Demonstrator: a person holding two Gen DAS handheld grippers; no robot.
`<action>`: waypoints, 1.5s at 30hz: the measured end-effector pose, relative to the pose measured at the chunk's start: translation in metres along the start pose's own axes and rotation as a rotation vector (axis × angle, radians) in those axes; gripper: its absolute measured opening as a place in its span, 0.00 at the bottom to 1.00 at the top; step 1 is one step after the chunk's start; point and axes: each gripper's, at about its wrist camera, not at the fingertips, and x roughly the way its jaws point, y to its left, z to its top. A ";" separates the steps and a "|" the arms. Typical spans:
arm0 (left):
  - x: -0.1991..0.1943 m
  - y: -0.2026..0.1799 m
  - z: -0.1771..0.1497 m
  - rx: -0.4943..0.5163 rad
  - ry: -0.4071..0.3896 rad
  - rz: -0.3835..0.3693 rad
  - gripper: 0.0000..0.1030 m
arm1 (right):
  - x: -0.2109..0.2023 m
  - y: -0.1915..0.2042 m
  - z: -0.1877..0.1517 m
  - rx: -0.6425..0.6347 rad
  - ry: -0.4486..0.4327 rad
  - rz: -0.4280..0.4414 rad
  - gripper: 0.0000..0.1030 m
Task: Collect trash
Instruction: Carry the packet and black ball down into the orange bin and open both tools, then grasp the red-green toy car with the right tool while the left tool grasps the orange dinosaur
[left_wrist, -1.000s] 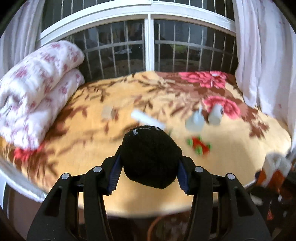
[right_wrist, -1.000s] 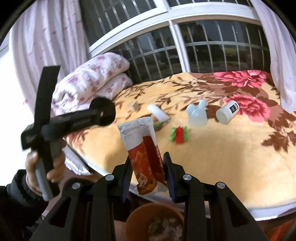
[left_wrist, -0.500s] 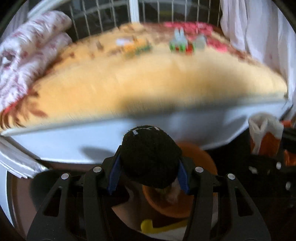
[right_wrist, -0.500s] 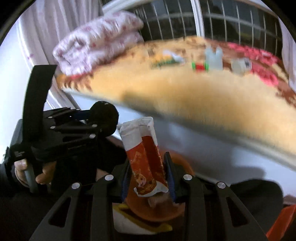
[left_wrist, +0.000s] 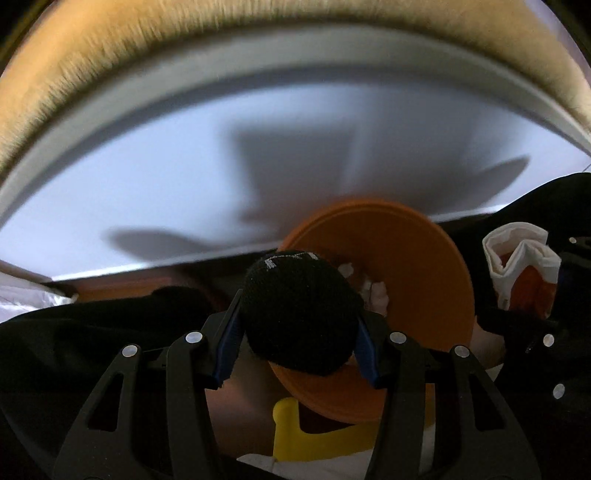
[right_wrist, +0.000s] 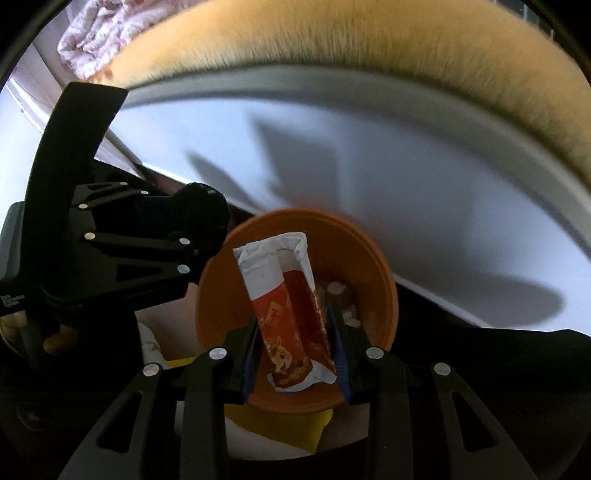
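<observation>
My left gripper (left_wrist: 297, 332) is shut on a black fuzzy ball (left_wrist: 299, 310), held at the left rim of an orange trash bin (left_wrist: 417, 280) on the floor. My right gripper (right_wrist: 295, 350) is shut on a red and white snack wrapper (right_wrist: 291, 314), held upright over the same bin (right_wrist: 373, 266). White scraps lie inside the bin. In the right wrist view the left gripper (right_wrist: 207, 218) with the ball is at the left of the bin. In the left wrist view the wrapper (left_wrist: 521, 273) shows at the right.
The white side of the bed (left_wrist: 184, 177) rises right behind the bin, with the tan fuzzy blanket (right_wrist: 369, 40) hanging over its top edge. A yellow object (left_wrist: 295, 435) lies on the floor in front of the bin. Folded floral bedding (right_wrist: 96, 33) is at the far left.
Both grippers have swung down from the bed top to the floor bin, each still gripping its item. The bin has come closer and is now under the wrapper.
</observation>
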 end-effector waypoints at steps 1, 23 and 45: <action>0.003 0.001 0.000 0.000 0.010 -0.001 0.49 | 0.003 -0.001 0.001 0.001 0.009 -0.001 0.33; -0.029 -0.017 0.011 0.085 -0.098 0.071 0.66 | -0.042 -0.021 -0.004 0.046 -0.067 0.002 0.56; -0.149 0.033 0.090 -0.028 -0.443 0.152 0.77 | -0.115 -0.065 0.185 0.103 -0.464 -0.062 0.62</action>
